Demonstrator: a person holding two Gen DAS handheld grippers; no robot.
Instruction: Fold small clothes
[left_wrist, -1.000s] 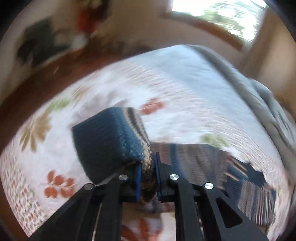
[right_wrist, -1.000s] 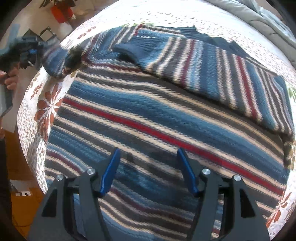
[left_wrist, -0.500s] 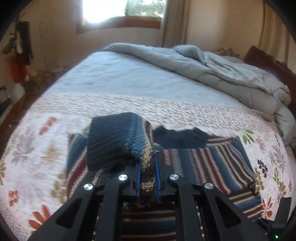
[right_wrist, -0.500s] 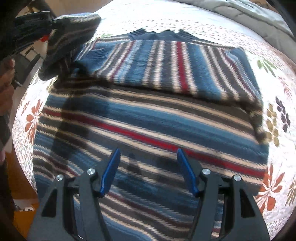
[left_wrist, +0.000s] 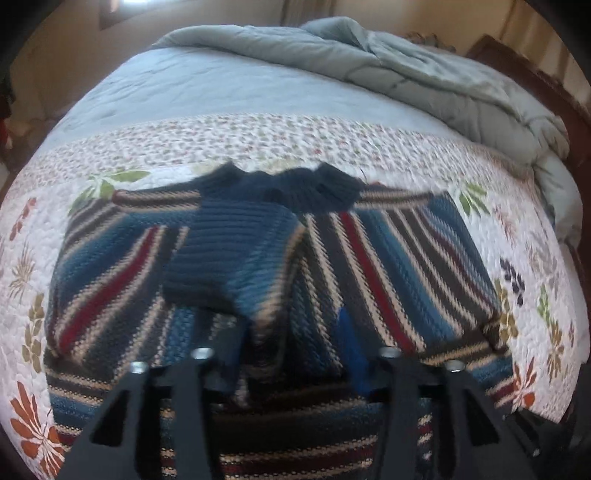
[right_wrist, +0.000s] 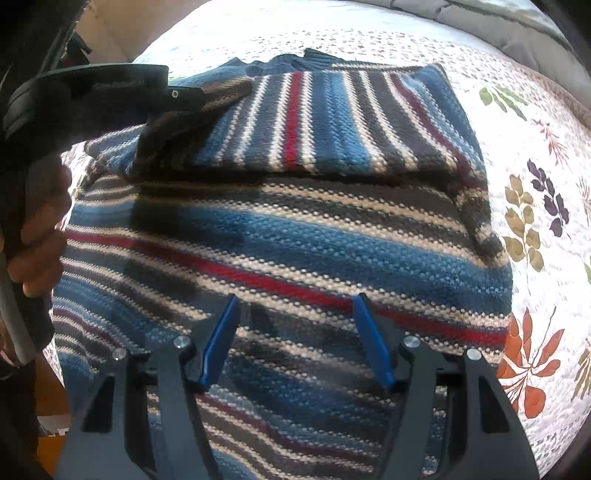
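Note:
A blue, red, cream and dark striped knit sweater (left_wrist: 388, 266) lies flat on the bed, its dark blue collar (left_wrist: 295, 188) at the far side. Its left sleeve with a dark blue cuff (left_wrist: 221, 258) lies folded across the chest, just in front of my left gripper (left_wrist: 291, 354), which is open with the sleeve's end lying between the fingers. In the right wrist view the sweater (right_wrist: 295, 229) fills the frame. My right gripper (right_wrist: 295, 339) is open and empty above its lower body. The left gripper's body (right_wrist: 110, 88) shows at upper left.
The sweater lies on a white quilt with leaf prints (left_wrist: 535, 280), also in the right wrist view (right_wrist: 535, 229). A grey duvet (left_wrist: 424, 74) is bunched at the bed's far right. A wooden bedframe (left_wrist: 517, 62) stands behind. The person's hand (right_wrist: 40, 236) holds the left gripper.
My left gripper carried the sleeve over the sweater's chest, then opened and let it drop there. The right gripper stayed open above the lower body.

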